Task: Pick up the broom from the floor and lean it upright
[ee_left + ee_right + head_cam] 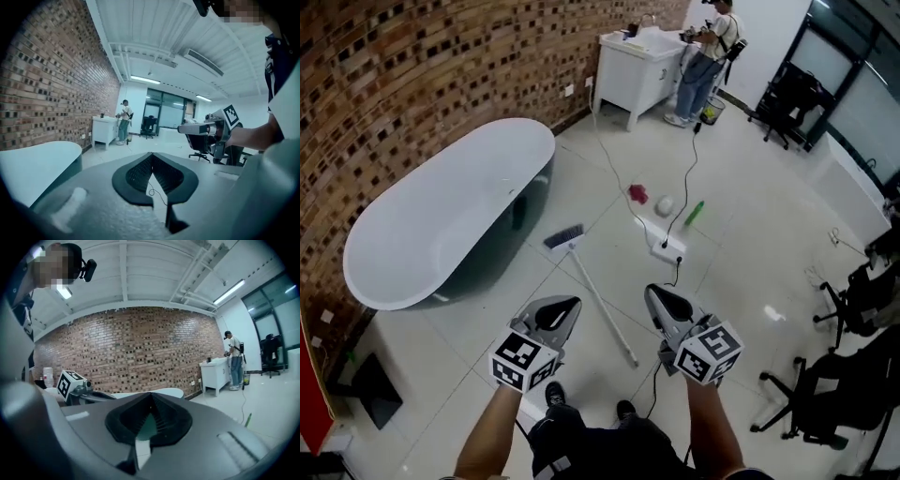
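Nearest to the person, the left gripper point(562, 309) and the right gripper point(661, 298) are held out level, side by side and a little apart, above the pale tiled floor point(741, 244). In each gripper view the two dark jaws meet at their tips, so both grippers are closed, and nothing is between the jaws of either one. I judge that they are held this way because the grasp is not yet begun; the jaws must be opened before they can take anything.

The broom with a long pale handle and a dark blue-grey brush head point(600, 300) lies flat on the floor. The end of its handle is between the two grippers and below them, and the brush head points away, towards the large white oval bathtub with a dark outer wall point(450, 206). The handle end is the nearest part, so it seems the natural place to grasp.

Just beyond the broom, to the right, a white power strip point(667, 247) lies with its thin cable; this cable could catch the broom when it is lifted. Further away lie a small red object point(637, 194), a small white object point(665, 205) and a green bottle point(694, 213).

The brick wall point(412, 75) behind the bathtub seems a good support for leaning the broom. At the far end a person point(708, 56) stands at a white cabinet point(633, 70).
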